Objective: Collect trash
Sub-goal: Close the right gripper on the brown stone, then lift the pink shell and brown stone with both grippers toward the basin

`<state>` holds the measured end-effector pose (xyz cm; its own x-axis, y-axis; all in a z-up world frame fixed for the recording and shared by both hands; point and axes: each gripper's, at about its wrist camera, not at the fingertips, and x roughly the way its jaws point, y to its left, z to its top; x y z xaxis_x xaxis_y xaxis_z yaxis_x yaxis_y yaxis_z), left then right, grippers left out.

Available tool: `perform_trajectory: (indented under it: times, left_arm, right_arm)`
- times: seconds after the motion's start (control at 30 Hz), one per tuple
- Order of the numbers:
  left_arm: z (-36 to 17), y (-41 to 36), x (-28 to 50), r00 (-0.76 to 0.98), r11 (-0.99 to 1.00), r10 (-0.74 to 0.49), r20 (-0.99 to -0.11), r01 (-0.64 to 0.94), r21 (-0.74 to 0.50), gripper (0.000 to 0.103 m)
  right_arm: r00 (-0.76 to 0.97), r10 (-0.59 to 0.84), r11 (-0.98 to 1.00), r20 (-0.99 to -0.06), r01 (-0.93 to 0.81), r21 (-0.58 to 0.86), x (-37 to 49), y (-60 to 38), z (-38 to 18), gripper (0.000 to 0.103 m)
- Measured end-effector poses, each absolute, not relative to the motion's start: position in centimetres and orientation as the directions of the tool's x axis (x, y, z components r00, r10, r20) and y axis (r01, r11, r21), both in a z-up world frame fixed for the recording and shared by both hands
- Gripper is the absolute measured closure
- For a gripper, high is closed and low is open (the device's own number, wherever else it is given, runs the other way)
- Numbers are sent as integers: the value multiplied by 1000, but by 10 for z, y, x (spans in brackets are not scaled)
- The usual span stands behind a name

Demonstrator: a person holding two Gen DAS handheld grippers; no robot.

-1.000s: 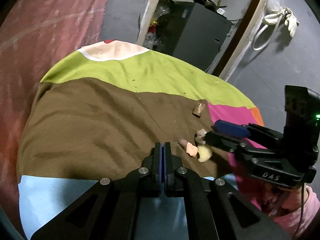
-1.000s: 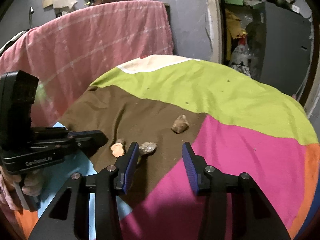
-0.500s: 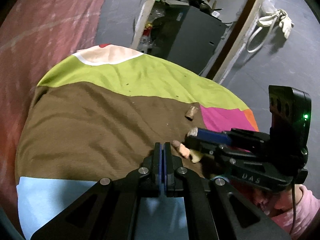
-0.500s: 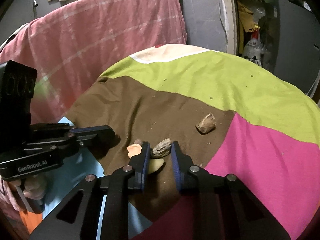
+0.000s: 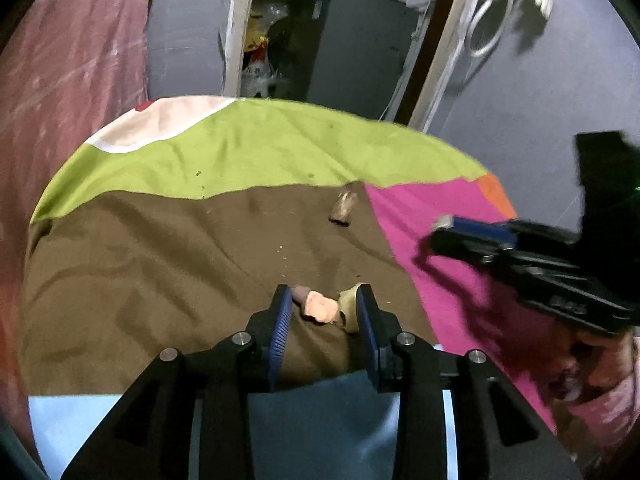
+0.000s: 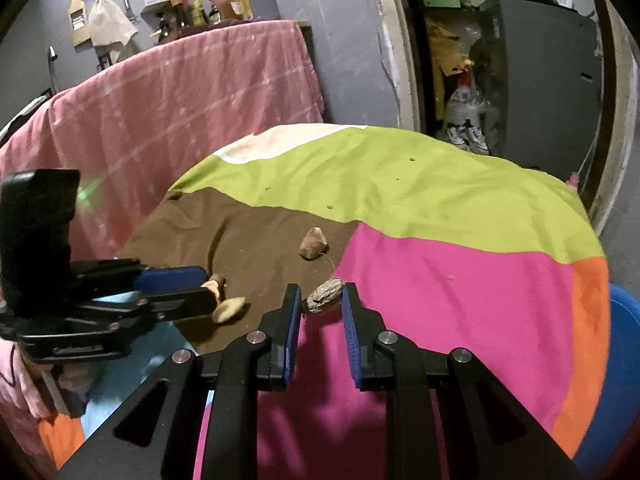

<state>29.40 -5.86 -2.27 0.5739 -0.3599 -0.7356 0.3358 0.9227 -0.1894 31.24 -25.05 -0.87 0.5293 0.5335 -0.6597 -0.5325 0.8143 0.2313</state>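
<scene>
My left gripper is open, its fingers on either side of an orange scrap and a pale yellow peel on the brown patch of the cloth. My right gripper is shut on a grey-brown crumpled scrap and holds it above the pink patch. It also shows raised at the right of the left wrist view. Another brown scrap lies farther back on the brown patch, also seen in the left wrist view.
The round table carries a patchwork cloth of green, brown, pink, orange and light blue. A pink sheet hangs behind on the left. A blue bin rim sits at the table's right edge. A dark cabinet stands behind.
My left gripper opened and moved forward around the orange scrap and peel. My right gripper closed on the grey-brown scrap and lifted it right, off the brown patch to above the pink.
</scene>
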Motion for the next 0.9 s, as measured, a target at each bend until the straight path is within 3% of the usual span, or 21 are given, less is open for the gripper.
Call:
perform_trajectory:
  times: [0.43,0.57,0.7,0.9]
  left_arm:
    - [-32,-52,302,535,930,-364,-762,257,-263,75]
    - [-31,-58,296,557,942,-330,-762,246,-228,75]
    - [-33,-60,296,560,939,-344,-754,232,-255,92]
    - [-33,-55,298,566,935,-356,-744,218,-281,95]
  right_arm:
    - [542,554,809,-632,-530,254,304,-265,-7,85]
    - [546,557,808,-627,-531,255,301,-269,-6,85]
    - [545,561,807,-623,-529,263,300,-270,-8,85]
    - [551,551,811,-627,-530,247,296,-268,-9,85]
